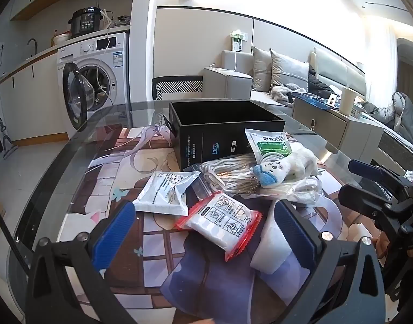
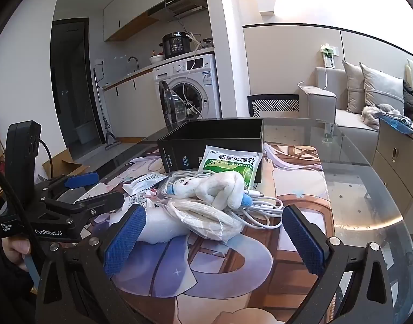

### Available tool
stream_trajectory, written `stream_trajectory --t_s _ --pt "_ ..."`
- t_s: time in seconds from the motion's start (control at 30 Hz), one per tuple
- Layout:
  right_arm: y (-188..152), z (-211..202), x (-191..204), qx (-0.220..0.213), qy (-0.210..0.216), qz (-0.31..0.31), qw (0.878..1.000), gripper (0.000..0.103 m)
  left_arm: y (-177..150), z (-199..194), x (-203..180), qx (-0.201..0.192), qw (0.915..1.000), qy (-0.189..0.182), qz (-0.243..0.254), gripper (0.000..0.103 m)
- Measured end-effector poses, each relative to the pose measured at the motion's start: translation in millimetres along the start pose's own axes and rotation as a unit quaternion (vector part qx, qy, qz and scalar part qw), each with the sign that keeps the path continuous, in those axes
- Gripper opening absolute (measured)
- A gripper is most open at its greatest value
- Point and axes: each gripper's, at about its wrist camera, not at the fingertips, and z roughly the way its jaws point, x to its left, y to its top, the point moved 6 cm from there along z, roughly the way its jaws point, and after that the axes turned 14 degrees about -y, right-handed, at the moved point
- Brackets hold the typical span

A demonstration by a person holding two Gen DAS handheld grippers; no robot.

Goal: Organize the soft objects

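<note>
A pile of soft things lies on the picture mat in front of an open black box [image 1: 225,132] [image 2: 214,140]. A white plush toy [image 1: 287,166] [image 2: 214,189] with blue parts rests on a bagged bundle of white cord [image 1: 228,175] [image 2: 206,220], beside a green-and-white sachet [image 1: 269,141] [image 2: 230,164]. Nearer lie a white pouch [image 1: 165,195], a red-edged zip bag [image 1: 222,224] and a white foam roll [image 1: 271,241] [image 2: 157,225]. My left gripper [image 1: 205,232] [image 2: 98,189] hovers open over the zip bag. My right gripper [image 2: 214,240] [image 1: 363,183] stands open just short of the cord bundle, holding nothing.
The round glass table [image 2: 368,189] carries a printed mat [image 2: 292,178]. A white cable [image 2: 263,212] coils by the plush toy. Beyond the table stand a chair [image 1: 178,86], a washing machine [image 1: 98,73] with its door open, a sofa [image 1: 241,81] and a low cabinet [image 1: 328,127].
</note>
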Motion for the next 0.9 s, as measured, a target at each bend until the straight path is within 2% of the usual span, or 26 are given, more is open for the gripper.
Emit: stream_trajectory --t_s 0.9 --pt "-1.8 1.6 1.7 0.009 -0.005 -0.004 1.000 0.103 4.6 -5.3 0.9 -0.005 1.0000 0.001 0.001 0.103"
